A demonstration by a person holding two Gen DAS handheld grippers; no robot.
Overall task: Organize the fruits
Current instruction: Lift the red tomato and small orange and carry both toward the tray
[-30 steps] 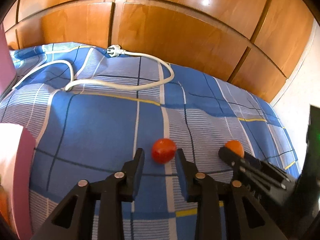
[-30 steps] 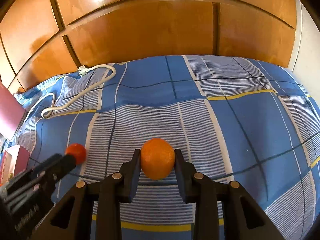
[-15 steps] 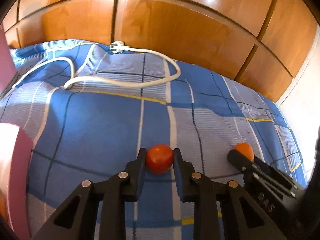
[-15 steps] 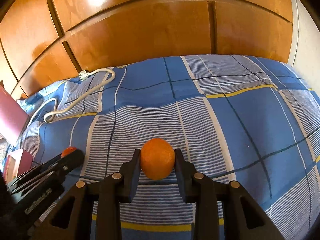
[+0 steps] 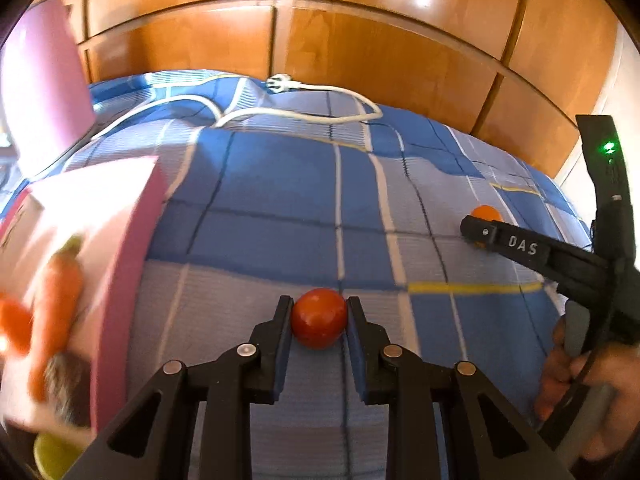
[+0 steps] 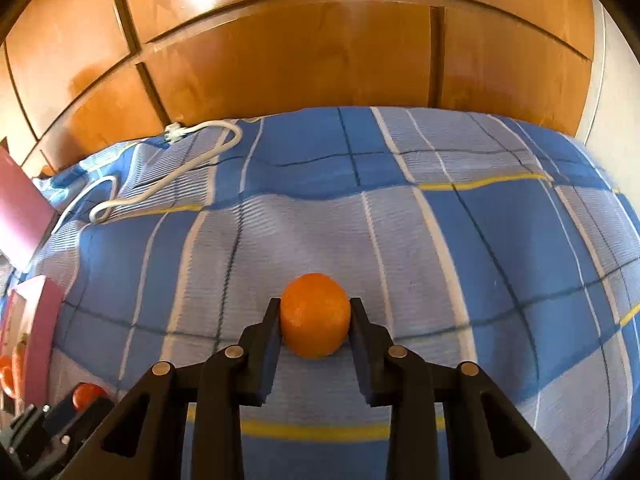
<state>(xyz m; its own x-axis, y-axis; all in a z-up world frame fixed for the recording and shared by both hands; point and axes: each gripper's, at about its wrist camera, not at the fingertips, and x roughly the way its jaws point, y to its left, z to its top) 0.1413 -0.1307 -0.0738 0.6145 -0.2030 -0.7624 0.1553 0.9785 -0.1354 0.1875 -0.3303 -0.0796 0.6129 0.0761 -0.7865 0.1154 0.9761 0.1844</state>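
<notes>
Left tongs are clamped on a round red tomato, right tongs on a round orange, both over the blue plaid bedspread, pink box nearby.

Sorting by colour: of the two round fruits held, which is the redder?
The tomato in the left gripper: deep red and glossy. The right gripper holds a paler, matte orange.

White cable looped across upper centre of blue checked bedspread. Wooden panelling behind, along top.
</notes>
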